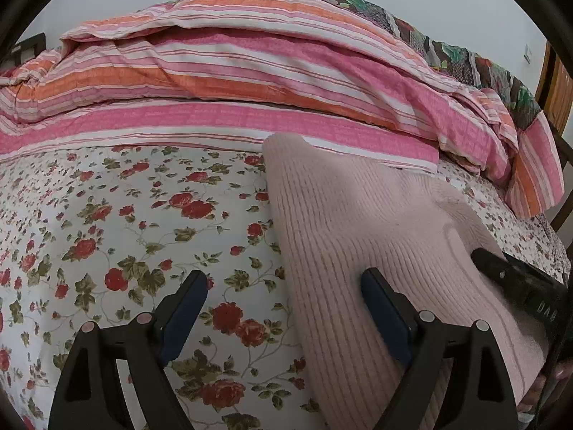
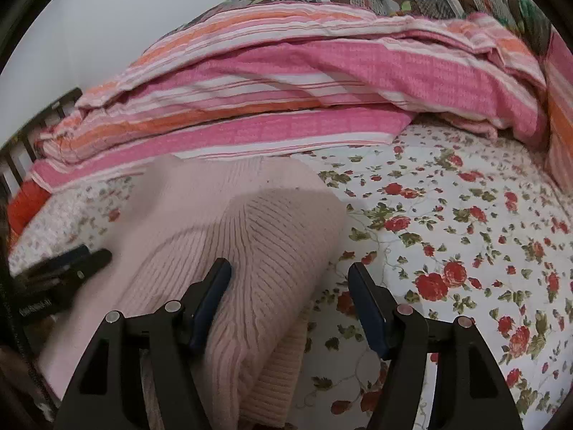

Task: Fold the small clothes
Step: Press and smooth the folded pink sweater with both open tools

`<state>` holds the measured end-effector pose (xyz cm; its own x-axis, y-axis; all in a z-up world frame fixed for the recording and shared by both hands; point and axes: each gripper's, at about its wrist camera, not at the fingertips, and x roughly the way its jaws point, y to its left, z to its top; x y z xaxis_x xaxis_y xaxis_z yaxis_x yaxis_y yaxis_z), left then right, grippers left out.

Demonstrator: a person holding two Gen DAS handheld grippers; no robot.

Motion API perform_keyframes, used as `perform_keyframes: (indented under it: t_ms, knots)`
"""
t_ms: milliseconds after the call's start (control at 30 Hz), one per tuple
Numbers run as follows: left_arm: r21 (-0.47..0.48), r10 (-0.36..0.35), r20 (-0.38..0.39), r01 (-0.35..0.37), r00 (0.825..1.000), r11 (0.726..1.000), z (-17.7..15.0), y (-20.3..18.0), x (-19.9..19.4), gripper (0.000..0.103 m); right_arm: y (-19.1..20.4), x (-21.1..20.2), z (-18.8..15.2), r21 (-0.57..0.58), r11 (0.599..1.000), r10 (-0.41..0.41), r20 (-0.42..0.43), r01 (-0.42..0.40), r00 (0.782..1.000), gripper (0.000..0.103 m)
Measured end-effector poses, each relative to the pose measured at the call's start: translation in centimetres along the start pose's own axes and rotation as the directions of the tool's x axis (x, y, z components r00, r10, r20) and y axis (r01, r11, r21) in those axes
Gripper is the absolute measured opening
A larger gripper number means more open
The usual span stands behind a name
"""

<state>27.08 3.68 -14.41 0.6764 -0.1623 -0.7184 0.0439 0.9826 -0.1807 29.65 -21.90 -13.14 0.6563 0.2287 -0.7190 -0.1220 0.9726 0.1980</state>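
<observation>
A pale pink ribbed knit garment (image 1: 358,222) lies on the floral bedsheet (image 1: 125,222), partly folded over itself. My left gripper (image 1: 284,286) is open, straddling the garment's left edge, its right finger over the knit. The right gripper's fingers (image 1: 508,276) show at the far right on the garment. In the right wrist view the garment (image 2: 258,236) bulges up in a fold. My right gripper (image 2: 290,276) is open over its right edge, with nothing between the pads. The left gripper (image 2: 71,265) shows blurred at the left.
A pink, orange and white striped quilt (image 1: 250,82) is piled along the back of the bed, with a patchwork blanket (image 1: 447,46) behind it. A dark bed frame (image 2: 21,143) shows at the left. Floral sheet (image 2: 465,251) spreads to the right.
</observation>
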Motion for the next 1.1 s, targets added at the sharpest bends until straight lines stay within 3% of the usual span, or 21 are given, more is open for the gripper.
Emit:
perform_keyframes:
  t_ms: [167, 233, 267, 367, 533, 700, 800, 867, 1000, 1100]
  knots:
    - [-0.047, -0.051, 0.000, 0.051, 0.999, 0.998, 0.3, 0.8, -0.3, 0.088, -0.1, 0.8, 1.0, 0.034, 0.998, 0.059, -0.012, -0.059, 0.998, 0.038]
    - [-0.076, -0.076, -0.003, 0.075, 0.997, 0.994, 0.4, 1.4, -0.5, 0.088, 0.6, 0.4, 1.1, -0.007, 0.999, 0.051, 0.020, -0.051, 0.998, 0.013]
    - [-0.081, -0.081, 0.002, 0.081, 0.997, 0.993, 0.5, 1.4, -0.7, 0.087, 0.9, -0.3, 1.0, -0.034, 0.998, 0.045, 0.052, -0.043, 0.998, 0.012]
    - [-0.062, -0.079, 0.014, 0.080, 0.997, 0.995, 0.7, 1.0, -1.1, 0.085, 1.4, -2.7, 0.7, -0.088, 0.994, 0.078, 0.168, -0.064, 0.983, 0.011]
    - [-0.031, -0.053, -0.010, 0.053, 0.999, 0.998, 0.6, 0.0, -0.4, 0.087, -0.1, 1.0, 0.4, -0.020, 0.999, -0.043, 0.028, 0.044, 0.999, 0.010]
    - [-0.033, -0.033, -0.018, 0.033, 0.999, 0.999, 0.4, -0.2, -0.7, 0.087, 1.3, 0.2, 0.3, -0.093, 0.987, -0.128, 0.039, 0.131, 0.991, 0.017]
    - [-0.037, -0.048, -0.018, 0.048, 0.999, 0.998, 0.2, 0.2, -1.3, 0.087, 1.2, -1.5, 0.1, -0.072, 0.990, -0.118, 0.073, 0.123, 0.990, 0.029]
    - [-0.042, -0.052, -0.019, 0.051, 0.998, 0.998, 0.0, 0.3, -1.6, 0.086, 1.0, -2.4, -0.3, -0.055, 0.995, -0.082, 0.079, 0.086, 0.994, 0.029]
    - [-0.043, -0.046, -0.026, 0.045, 0.999, 0.998, -0.3, 0.2, -2.6, 0.086, 1.3, -3.0, -1.3, -0.081, 0.988, -0.127, 0.056, 0.131, 0.990, 0.029]
    - [-0.034, -0.036, -0.026, 0.035, 0.999, 0.999, -0.7, -0.1, -3.7, 0.085, 1.3, -4.2, -1.6, -0.060, 0.991, -0.117, 0.051, 0.120, 0.992, 0.029]
